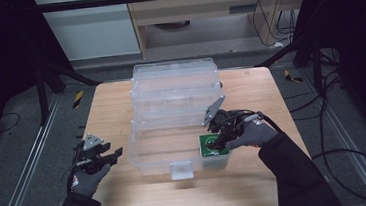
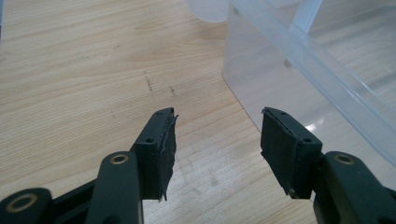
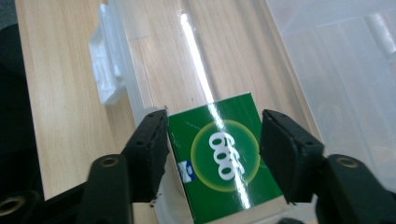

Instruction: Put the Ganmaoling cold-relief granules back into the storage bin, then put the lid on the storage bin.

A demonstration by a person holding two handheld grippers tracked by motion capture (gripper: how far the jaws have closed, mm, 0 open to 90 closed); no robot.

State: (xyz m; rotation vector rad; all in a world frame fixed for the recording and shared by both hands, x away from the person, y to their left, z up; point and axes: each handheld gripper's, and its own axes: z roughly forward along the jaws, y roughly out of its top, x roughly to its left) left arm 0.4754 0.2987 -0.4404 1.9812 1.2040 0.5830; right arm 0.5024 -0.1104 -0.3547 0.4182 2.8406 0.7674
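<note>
A green box (image 1: 210, 146) printed with white numerals (image 3: 219, 158) sits at the right end of a clear plastic bin (image 1: 138, 154). My right gripper (image 1: 218, 141) reaches down into that corner, and in the right gripper view (image 3: 212, 116) its two black pads lie against the box's long sides, shut on it. My left gripper (image 1: 116, 153) hovers over the wooden table just left of the bin. Its jaws (image 2: 218, 112) stand apart with nothing between them, and the bin's wall (image 2: 261, 79) is close on its right.
The bin's clear lid (image 1: 175, 83) lies opened back behind it, over the middle of the table (image 1: 111, 104). A white latch (image 1: 182, 170) (image 3: 105, 70) hangs on the bin's front wall. Black frame posts and cables surround the table on the floor.
</note>
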